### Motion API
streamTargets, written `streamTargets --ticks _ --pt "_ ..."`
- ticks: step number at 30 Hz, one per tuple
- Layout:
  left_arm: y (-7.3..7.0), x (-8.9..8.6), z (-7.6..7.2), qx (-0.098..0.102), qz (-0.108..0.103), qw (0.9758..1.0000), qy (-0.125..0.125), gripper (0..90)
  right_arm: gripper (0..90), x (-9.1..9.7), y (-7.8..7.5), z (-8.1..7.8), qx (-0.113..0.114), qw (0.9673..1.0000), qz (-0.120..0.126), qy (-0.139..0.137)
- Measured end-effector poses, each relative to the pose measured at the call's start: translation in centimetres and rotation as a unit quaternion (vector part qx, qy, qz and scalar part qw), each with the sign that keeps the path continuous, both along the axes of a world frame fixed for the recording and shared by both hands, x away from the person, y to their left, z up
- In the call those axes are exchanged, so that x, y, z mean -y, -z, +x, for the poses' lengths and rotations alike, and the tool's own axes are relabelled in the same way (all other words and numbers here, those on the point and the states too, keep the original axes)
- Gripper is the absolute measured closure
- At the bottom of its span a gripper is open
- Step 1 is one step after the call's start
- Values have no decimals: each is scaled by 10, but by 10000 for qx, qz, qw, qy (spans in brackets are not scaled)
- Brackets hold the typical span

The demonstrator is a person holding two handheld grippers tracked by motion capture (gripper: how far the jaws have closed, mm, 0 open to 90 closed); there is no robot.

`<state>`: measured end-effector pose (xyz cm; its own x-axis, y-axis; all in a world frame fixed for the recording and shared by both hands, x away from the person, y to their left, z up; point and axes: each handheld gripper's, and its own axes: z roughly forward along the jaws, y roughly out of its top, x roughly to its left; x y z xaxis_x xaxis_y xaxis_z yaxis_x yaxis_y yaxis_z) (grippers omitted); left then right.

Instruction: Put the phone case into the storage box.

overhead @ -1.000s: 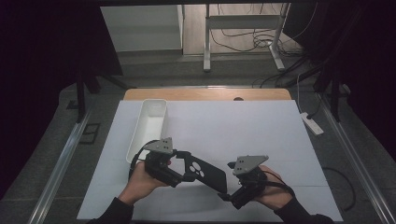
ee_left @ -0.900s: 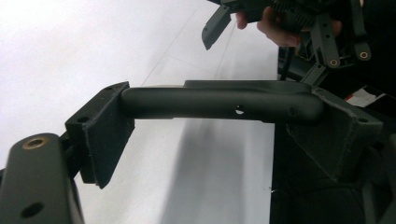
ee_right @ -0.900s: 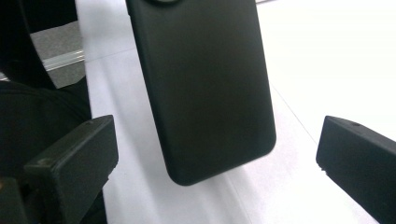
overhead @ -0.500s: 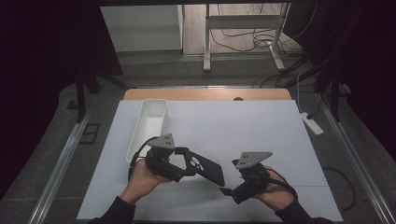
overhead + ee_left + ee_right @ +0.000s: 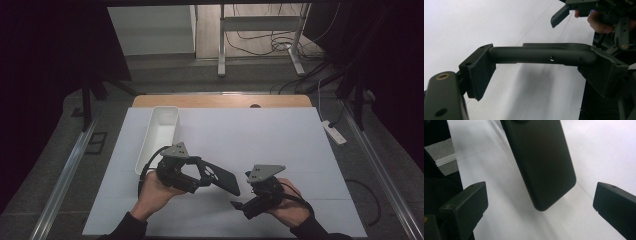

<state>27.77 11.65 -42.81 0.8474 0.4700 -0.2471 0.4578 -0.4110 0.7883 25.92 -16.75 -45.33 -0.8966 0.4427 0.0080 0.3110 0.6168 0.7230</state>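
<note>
Now the left gripper (image 5: 200,175) is clamped on the top end of the black phone case (image 5: 220,178), held above the table, its long axis pointing at the right gripper (image 5: 240,207), whose wide-open, empty jaws sit just off the free end.

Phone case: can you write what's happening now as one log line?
left tool: shut on phone case | right tool: open, facing case's free end, apart | white bin: behind left tool

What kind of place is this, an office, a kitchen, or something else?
Probably a lab or recording workspace: a white-covered table, cables on the floor behind it, and a power strip at its side.
</note>
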Motion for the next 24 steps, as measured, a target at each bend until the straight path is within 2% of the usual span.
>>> streamTargets --ticks 16,19,21,24 --pt "-9 9 -5 -95 -115 9998 -128 162 0 -17 8 -3 177 9984 -436 315" --pt "-9 10 -6 -146 -161 9997 -144 162 34 -19 9 -3 297 9976 -505 359" --pt "-10 11 -6 -172 -169 9996 -150 162 92 -22 10 -2 437 9960 -592 500" --pt "-10 13 -6 -187 -168 9995 -173 162 167 -23 10 -2 587 9948 -651 525"
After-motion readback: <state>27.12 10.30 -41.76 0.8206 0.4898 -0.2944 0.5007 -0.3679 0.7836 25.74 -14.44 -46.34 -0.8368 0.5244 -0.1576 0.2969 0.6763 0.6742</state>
